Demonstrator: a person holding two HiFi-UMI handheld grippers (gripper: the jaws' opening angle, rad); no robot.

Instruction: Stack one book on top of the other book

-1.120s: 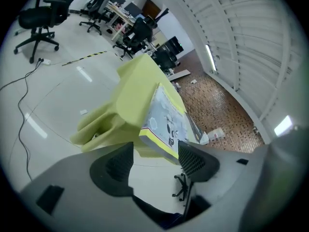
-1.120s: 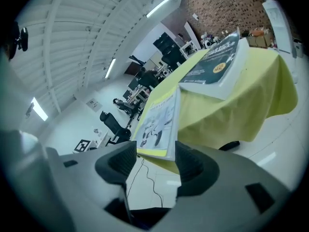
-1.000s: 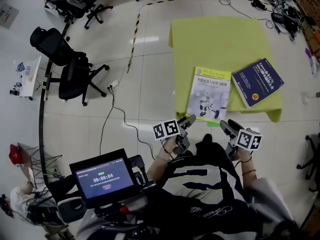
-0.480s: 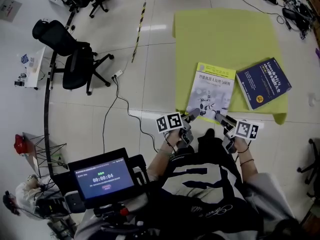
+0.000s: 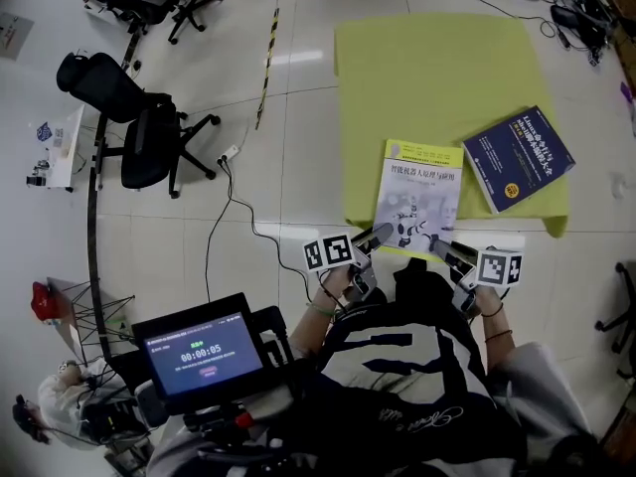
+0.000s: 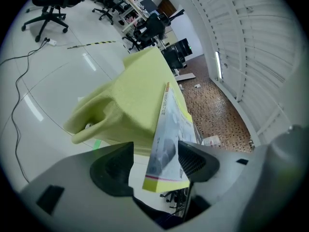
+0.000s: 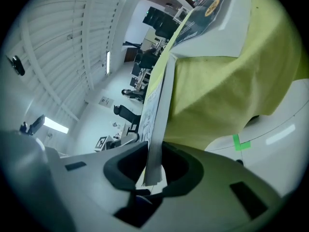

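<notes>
A white and yellow book [image 5: 419, 195] lies on a yellow-green cloth [image 5: 437, 68] on the floor, its near edge overhanging the cloth's edge. A dark blue book [image 5: 518, 158] lies to its right, apart from it. My left gripper [image 5: 383, 233] is at the white book's near left corner. In the left gripper view the book [image 6: 166, 139] stands between the jaws of my left gripper [image 6: 157, 164] with a gap on the left side, so it is open. My right gripper [image 5: 443, 249] has just been closing its jaws, and my right gripper [image 7: 153, 164] now pinches the book's near edge [image 7: 157, 124].
A black office chair [image 5: 139, 137] and a power cable [image 5: 231, 202] are on the tiled floor to the left. Yellow-black tape [image 5: 266, 63] runs along the floor. A small screen [image 5: 197, 352] sits on the person's rig. A green tape mark [image 7: 237, 142] is beside the cloth.
Both grippers have come forward onto the white book's near edge. The right jaws, wide apart a second ago, have narrowed around that edge.
</notes>
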